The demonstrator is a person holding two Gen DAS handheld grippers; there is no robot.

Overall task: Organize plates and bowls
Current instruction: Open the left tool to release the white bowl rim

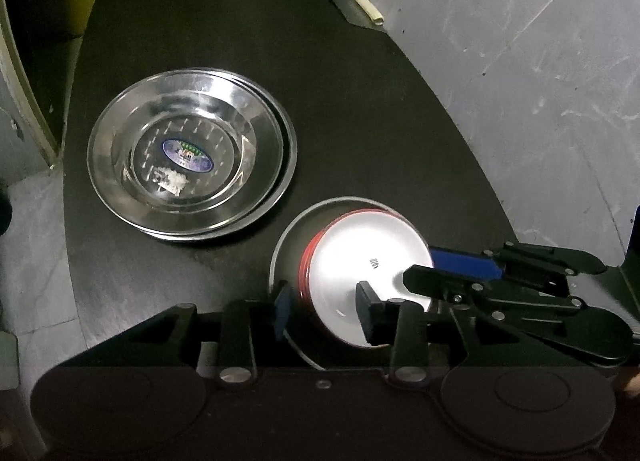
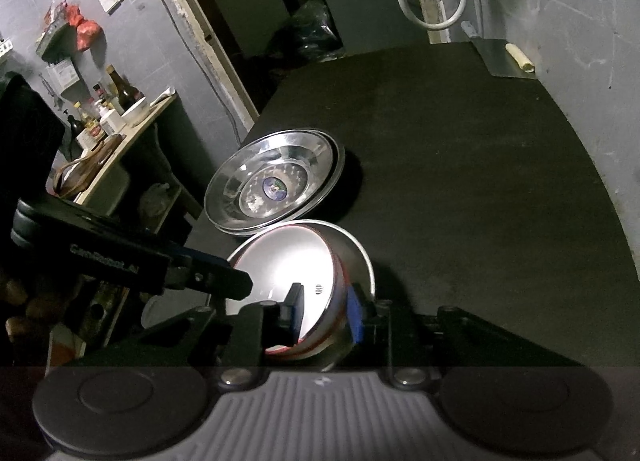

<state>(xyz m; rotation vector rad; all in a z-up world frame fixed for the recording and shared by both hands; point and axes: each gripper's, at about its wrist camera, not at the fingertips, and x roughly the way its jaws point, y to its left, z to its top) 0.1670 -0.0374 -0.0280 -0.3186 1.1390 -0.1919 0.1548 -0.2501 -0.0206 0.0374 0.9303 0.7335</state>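
Right at the near edge of the dark worktop [image 1: 360, 101], the left tool [image 1: 326, 311] is clamped on the wall of the red-banded steel bowl [image 1: 360, 261], one finger outside, one inside. The right tool [image 2: 326, 311] grips the same bowl's opposite wall, and the bowl sits nested and tilted inside a larger plain steel bowl [image 2: 356, 257]. Just beyond, almost touching, a stack of shiny round steel plates [image 1: 192, 165] lies towards the worktop's left edge. Far back at the right corner, a cleaver with a pale handle [image 1: 368, 9] lies flat.
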